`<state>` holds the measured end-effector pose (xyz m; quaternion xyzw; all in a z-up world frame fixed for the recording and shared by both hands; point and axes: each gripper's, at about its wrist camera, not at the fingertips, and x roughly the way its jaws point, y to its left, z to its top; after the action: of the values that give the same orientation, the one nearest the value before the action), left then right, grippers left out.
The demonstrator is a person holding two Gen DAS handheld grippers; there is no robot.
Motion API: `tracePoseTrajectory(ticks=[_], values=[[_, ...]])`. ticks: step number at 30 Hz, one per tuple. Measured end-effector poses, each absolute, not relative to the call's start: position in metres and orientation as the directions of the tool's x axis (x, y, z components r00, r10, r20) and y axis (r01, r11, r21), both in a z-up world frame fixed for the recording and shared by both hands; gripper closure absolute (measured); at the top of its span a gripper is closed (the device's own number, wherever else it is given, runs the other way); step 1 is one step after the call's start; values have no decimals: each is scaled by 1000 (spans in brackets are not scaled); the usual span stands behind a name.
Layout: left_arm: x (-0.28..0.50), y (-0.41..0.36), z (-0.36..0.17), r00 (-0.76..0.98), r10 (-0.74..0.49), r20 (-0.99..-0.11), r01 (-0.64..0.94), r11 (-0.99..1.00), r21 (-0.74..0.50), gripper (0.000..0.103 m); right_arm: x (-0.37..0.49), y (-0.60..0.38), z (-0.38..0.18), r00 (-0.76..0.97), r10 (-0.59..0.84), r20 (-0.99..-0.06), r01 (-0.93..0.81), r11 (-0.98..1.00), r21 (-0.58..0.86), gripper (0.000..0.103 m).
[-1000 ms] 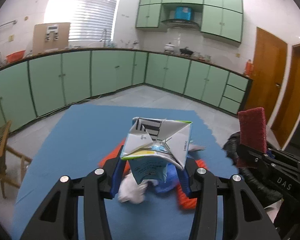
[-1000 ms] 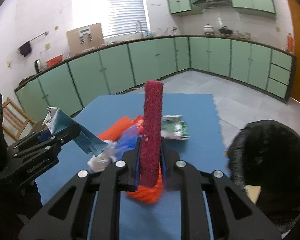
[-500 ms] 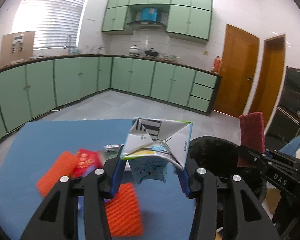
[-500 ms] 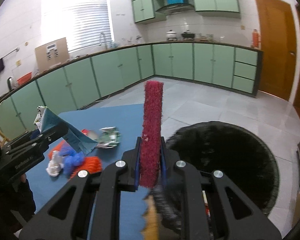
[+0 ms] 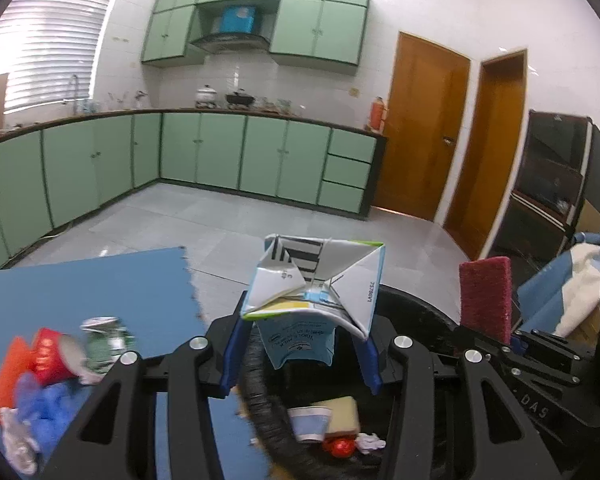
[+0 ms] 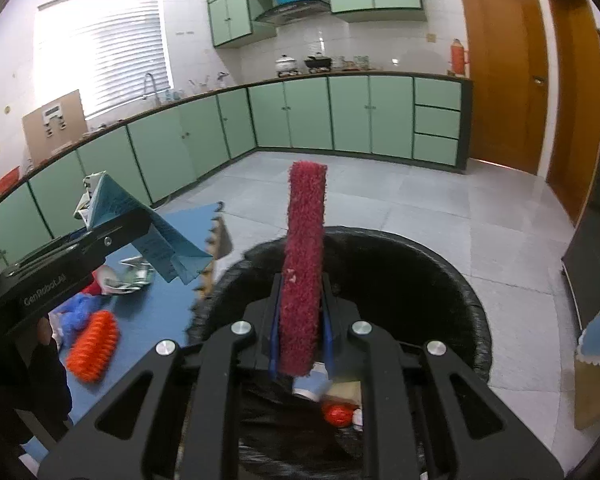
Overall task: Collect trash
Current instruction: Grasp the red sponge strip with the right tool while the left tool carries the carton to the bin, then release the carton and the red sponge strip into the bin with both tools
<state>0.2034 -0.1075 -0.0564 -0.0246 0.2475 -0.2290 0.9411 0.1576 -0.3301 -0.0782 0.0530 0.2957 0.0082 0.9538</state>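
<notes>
My left gripper is shut on a crumpled white-and-blue milk carton, held over the rim of a black-bagged trash bin. My right gripper is shut on a dark red scouring pad, standing upright above the same trash bin. In the right wrist view the left gripper and its milk carton hang at the left, beside the bin's rim. Inside the bin lie a blue paper cup, a yellow sponge and a red ball.
A blue mat on the floor carries more trash: a red can, a crushed green can, blue crumpled material and an orange brush-like piece. Green cabinets line the far walls. Wooden doors and a dark cabinet stand at the right.
Both grippers have swung right, from over the mat's trash pile to over the black bin. Each keeps its hold, the left on the carton and the right on the pad.
</notes>
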Motion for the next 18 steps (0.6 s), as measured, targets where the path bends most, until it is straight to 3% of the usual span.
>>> tracePoseTrajectory(ticks=[13, 15, 17, 18], values=[[240, -189, -110, 684, -465, -562, 478, 868, -136, 56, 186, -384, -151, 746, 11, -666, 93, 988, 121, 85], [243, -195, -117, 671, -467, -576, 485, 864, -136, 55, 189, -390, -159, 736, 8, -677, 106, 986, 126, 80], [247, -200, -121, 655, -471, -591, 493, 859, -138, 48, 189, -393, -161, 734, 0, -680, 117, 985, 126, 60], [248, -199, -122, 652, -474, -592, 494, 858, -141, 41, 187, -394, -162, 737, -13, -676, 127, 985, 120, 56]])
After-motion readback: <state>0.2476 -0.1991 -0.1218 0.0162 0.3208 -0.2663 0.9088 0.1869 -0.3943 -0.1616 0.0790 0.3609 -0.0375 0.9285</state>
